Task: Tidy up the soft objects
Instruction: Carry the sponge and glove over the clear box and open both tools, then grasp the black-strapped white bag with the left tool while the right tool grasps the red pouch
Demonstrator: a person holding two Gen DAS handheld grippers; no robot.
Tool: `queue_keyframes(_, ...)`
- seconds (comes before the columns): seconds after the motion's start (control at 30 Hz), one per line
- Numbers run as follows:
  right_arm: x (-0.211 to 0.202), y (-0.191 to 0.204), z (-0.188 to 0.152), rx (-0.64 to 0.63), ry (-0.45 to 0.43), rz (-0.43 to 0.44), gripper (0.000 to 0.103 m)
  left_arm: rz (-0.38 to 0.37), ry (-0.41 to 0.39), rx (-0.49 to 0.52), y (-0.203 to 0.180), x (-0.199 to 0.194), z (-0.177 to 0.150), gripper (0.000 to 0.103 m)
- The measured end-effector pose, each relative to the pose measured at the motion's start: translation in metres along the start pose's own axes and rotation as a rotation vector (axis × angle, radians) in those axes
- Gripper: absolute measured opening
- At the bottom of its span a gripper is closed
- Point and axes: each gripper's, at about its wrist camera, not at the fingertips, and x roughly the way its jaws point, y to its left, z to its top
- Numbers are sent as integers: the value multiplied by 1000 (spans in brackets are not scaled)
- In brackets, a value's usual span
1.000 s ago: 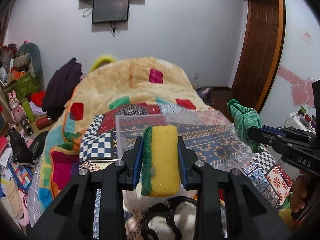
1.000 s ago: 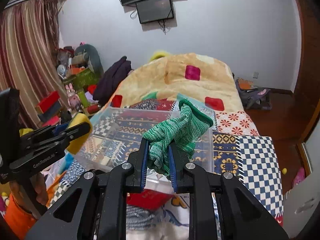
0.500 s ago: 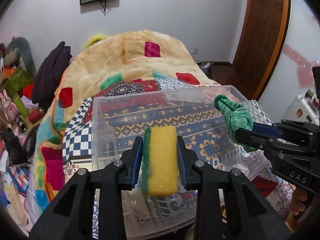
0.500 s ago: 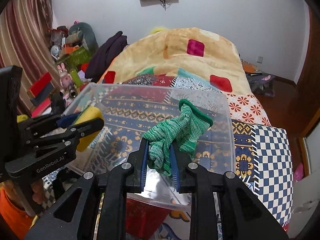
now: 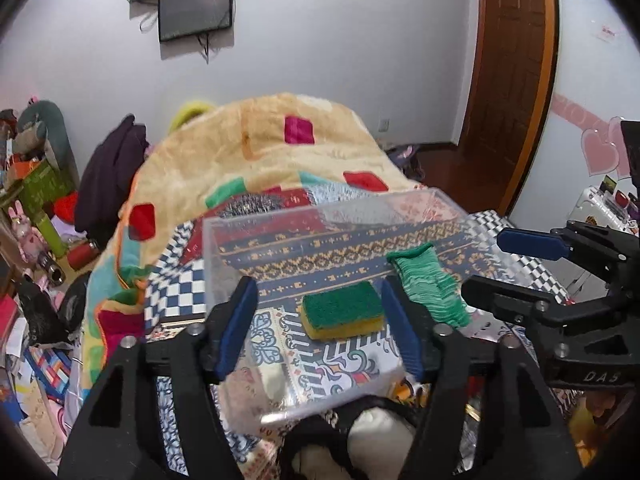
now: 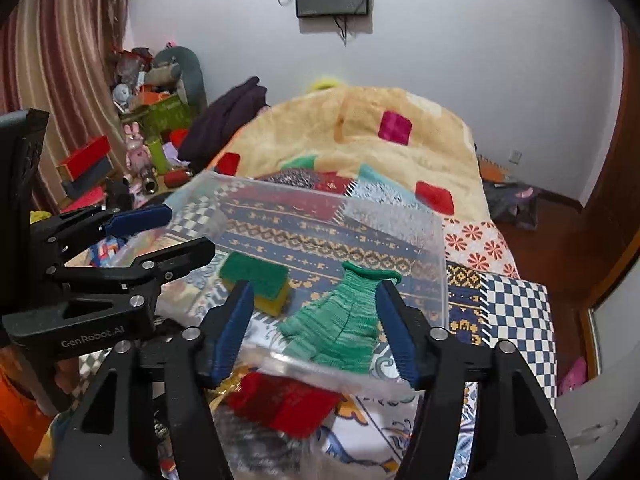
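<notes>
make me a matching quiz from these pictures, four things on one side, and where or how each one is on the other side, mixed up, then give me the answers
Things:
1. sponge
2. green glove
3. left gripper
4. clear plastic bin

Place or state:
A. lies in the right part of the bin, cuff toward the far wall
B. open, with nothing between its fingers
C. stands on the patterned bedspread and holds two soft things
D. lies flat in the bin, green scouring side up

Pairs: 1-D, 2-A, 3-B, 4-C
</notes>
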Motion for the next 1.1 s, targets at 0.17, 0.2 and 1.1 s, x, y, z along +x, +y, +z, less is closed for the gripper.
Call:
queue_keyframes(0.17,-15,3,-9,-2,-17,19,72,-7,-46,-10,2,-28,-11,81)
queue_keyframes(0.2,-18,3,-13,-1,-13,23,73,-7,-49,-12,2,-31,-13,85)
queue_keyframes(1.1,22,-3,-60,143,147,133,53,-59,115,-122,21,-6,-94,77)
